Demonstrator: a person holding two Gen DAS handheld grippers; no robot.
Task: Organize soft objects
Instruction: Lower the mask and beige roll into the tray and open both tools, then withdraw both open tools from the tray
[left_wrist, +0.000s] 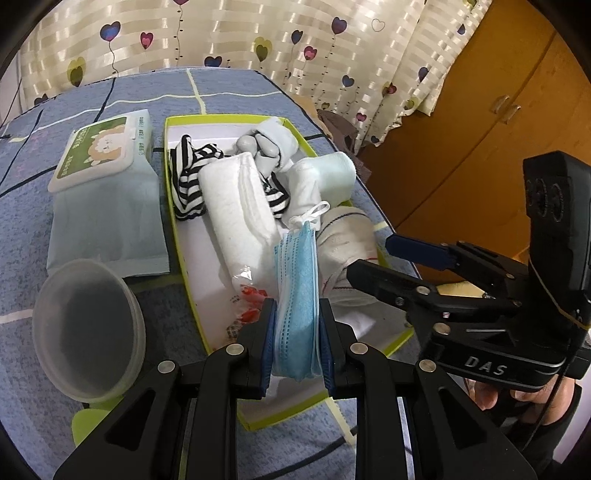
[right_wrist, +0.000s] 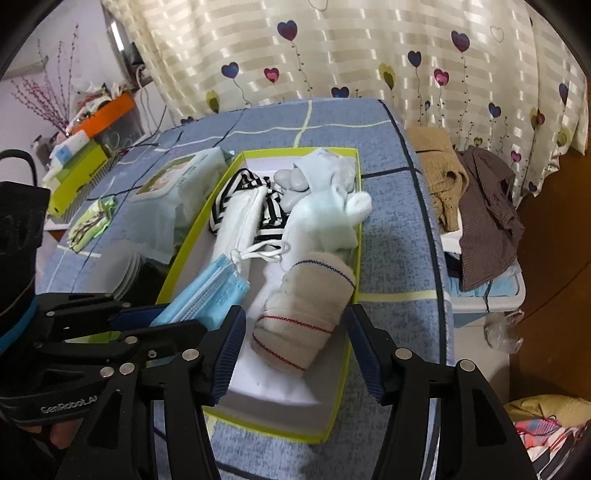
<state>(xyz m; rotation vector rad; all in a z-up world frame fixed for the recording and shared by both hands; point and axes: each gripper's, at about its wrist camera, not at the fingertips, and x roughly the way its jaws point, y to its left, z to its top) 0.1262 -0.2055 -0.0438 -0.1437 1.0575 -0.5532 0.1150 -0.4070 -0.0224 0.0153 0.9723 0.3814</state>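
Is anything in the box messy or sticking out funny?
Yes. The blue face masks aren't lying in the green-edged box; the left gripper holds them up over it. The rolled beige sock lies slanted.

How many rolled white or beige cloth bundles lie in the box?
3: a white roll at the left, a pale one at the right, a beige striped one nearest. More may be hidden underneath.
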